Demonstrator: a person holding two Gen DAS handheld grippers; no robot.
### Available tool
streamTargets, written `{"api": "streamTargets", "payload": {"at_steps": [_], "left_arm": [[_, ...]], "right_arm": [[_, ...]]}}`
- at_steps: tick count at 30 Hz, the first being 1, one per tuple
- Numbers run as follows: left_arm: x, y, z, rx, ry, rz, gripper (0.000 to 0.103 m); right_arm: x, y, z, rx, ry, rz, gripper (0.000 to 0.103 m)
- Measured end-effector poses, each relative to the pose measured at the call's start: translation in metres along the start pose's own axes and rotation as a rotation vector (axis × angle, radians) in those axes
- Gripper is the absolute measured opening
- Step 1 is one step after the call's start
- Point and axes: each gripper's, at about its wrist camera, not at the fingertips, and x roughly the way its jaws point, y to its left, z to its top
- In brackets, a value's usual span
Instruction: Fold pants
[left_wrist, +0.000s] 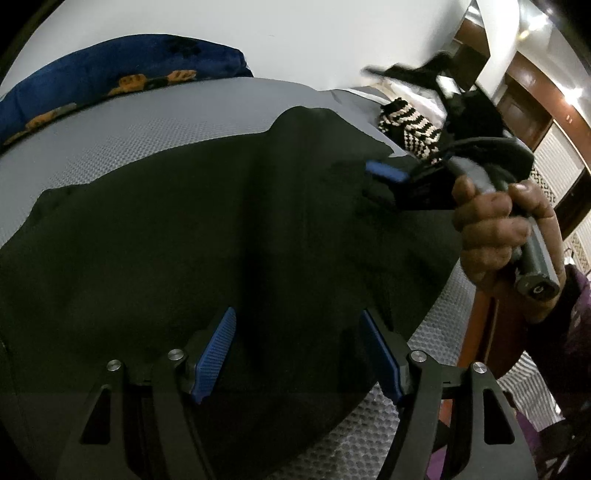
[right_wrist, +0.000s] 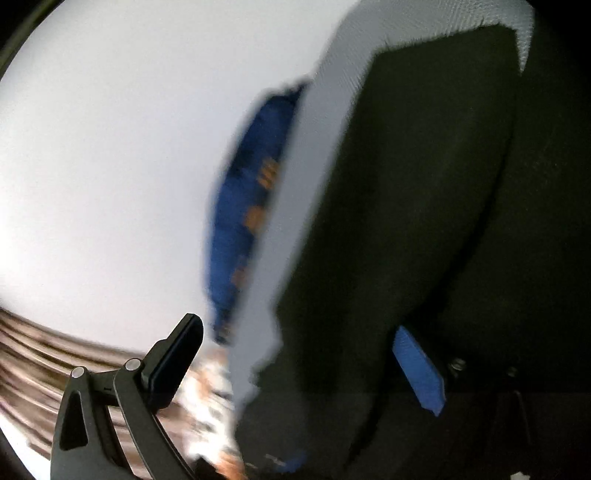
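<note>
Black fabric, the dark pants (left_wrist: 192, 229), is lying spread flat across the grey honeycomb-textured table (left_wrist: 122, 147), and I am holding my left tongs (left_wrist: 299, 354) low over its near edge with the blue pads wide apart, gripping nothing. The cloth is stretching away from these tongs toward the far side, its long axis running roughly left to right beneath me. My right tongs (right_wrist: 299, 369) are tilting in from the right with their fingers also spread, empty, over the garment's right edge. I am judging the left tongs nearer the hem; a blue printed cushion (left_wrist: 110, 74) is sitting beyond.
</note>
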Motion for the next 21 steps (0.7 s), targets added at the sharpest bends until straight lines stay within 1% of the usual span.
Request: {"api": "streamTargets", "payload": {"at_steps": [1, 2, 4, 8, 9, 11, 13, 14, 16, 17, 18, 19, 21], "left_arm": [[0.000, 0.000, 0.000, 0.002, 0.000, 0.000, 0.070], [0.000, 0.000, 0.000, 0.003, -0.001, 0.000, 0.070], [0.000, 0.001, 0.000, -0.001, -0.002, -0.005, 0.070], [0.000, 0.004, 0.000, -0.018, -0.007, -0.017, 0.070], [0.000, 0.004, 0.000, -0.020, -0.008, -0.019, 0.070], [0.001, 0.004, 0.001, -0.017, -0.008, -0.018, 0.070], [0.001, 0.003, 0.001, -0.009, -0.007, -0.015, 0.070], [0.001, 0.003, 0.001, -0.007, -0.008, -0.015, 0.070], [0.001, 0.003, 0.000, -0.003, -0.010, -0.015, 0.070], [0.001, 0.003, 0.000, -0.002, -0.012, -0.015, 0.070], [0.001, 0.003, 0.000, -0.002, -0.014, -0.015, 0.070], [0.001, 0.003, -0.001, -0.001, -0.018, -0.014, 0.070], [0.001, 0.002, -0.002, 0.007, -0.022, -0.009, 0.070]], "right_arm": [[-0.008, -0.002, 0.001, 0.000, -0.037, 0.029, 0.101], [-0.013, -0.003, 0.003, -0.010, -0.046, 0.028, 0.101], [-0.012, -0.006, 0.006, -0.010, -0.021, 0.005, 0.101], [-0.008, -0.015, 0.010, 0.007, -0.014, -0.011, 0.101], [-0.010, -0.012, 0.006, 0.001, -0.021, -0.015, 0.101], [-0.010, -0.009, 0.011, -0.026, -0.049, -0.062, 0.101], [-0.009, -0.007, 0.019, -0.040, -0.070, -0.079, 0.100], [-0.009, -0.008, 0.025, -0.047, -0.088, -0.084, 0.097], [-0.015, -0.015, 0.038, -0.052, -0.112, -0.096, 0.071], [-0.015, -0.018, 0.045, -0.047, -0.100, -0.101, 0.043], [-0.012, -0.021, 0.050, -0.041, -0.079, -0.117, 0.019], [-0.011, -0.025, 0.053, -0.030, -0.056, -0.136, 0.016], [-0.015, -0.029, 0.055, -0.027, -0.052, -0.149, 0.011]]}}
